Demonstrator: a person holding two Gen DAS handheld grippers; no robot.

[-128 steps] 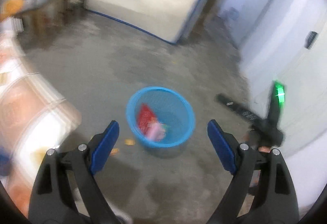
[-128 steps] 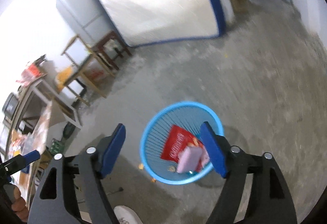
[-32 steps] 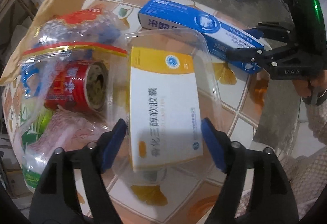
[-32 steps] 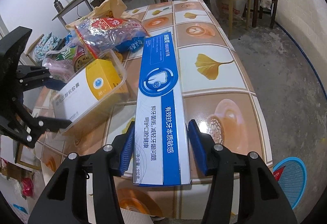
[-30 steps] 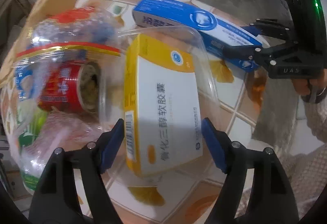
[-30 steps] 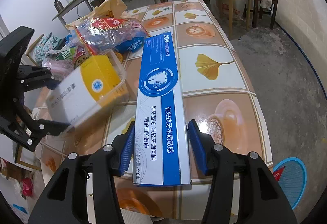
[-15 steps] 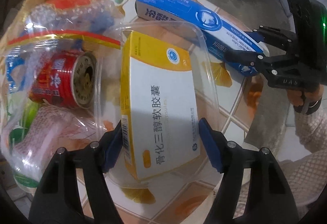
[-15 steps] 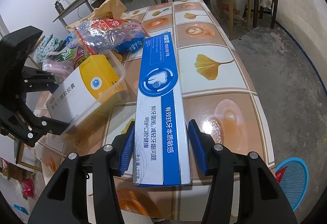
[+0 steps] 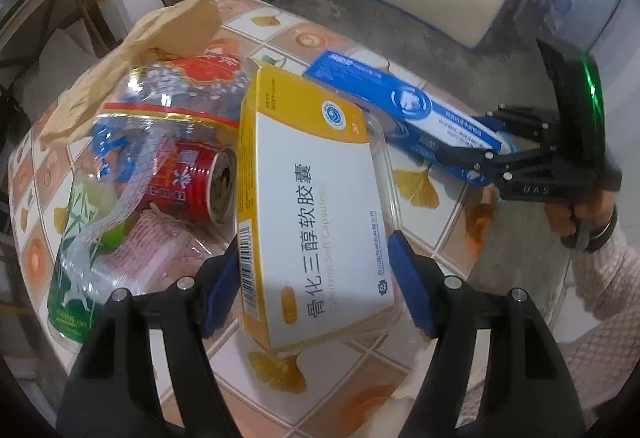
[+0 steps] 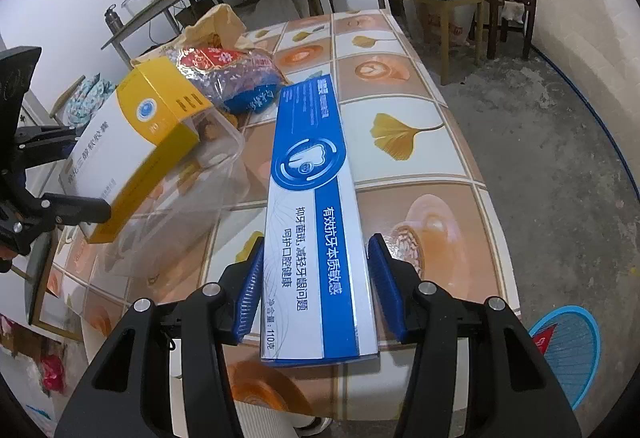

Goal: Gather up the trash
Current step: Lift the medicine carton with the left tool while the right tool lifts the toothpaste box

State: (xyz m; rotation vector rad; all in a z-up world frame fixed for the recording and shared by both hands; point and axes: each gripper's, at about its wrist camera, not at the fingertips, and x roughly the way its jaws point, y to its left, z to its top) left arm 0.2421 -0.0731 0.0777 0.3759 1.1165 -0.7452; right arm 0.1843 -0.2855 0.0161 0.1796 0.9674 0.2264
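The left hand-held gripper (image 9: 314, 274) is clamped on the near end of a yellow-and-white medicine box (image 9: 308, 210), its blue pads against the box's two long sides; its jaws have just been closing a little on the box. The box is tilted, its far yellow end raised above a clear plastic tray (image 10: 192, 198) that rests on the tiled surface (image 10: 400, 102). Left of the box lie a red can (image 9: 188, 182) on its side, a clear printed snack bag (image 9: 168, 94) and a crumpled brown paper bag (image 9: 160, 38). The right hand-held gripper (image 10: 316, 292) sits at a medium width astride the near end of a long blue-and-white toothpaste box (image 10: 316, 198), which lies flat on the surface just beside the tray; the left pad seems to touch the box's edge, but I cannot tell whether the right pad presses or stands just clear. A blue mesh basket (image 10: 576, 350) with a red wrapper inside stands on the floor beyond the surface's near corner.
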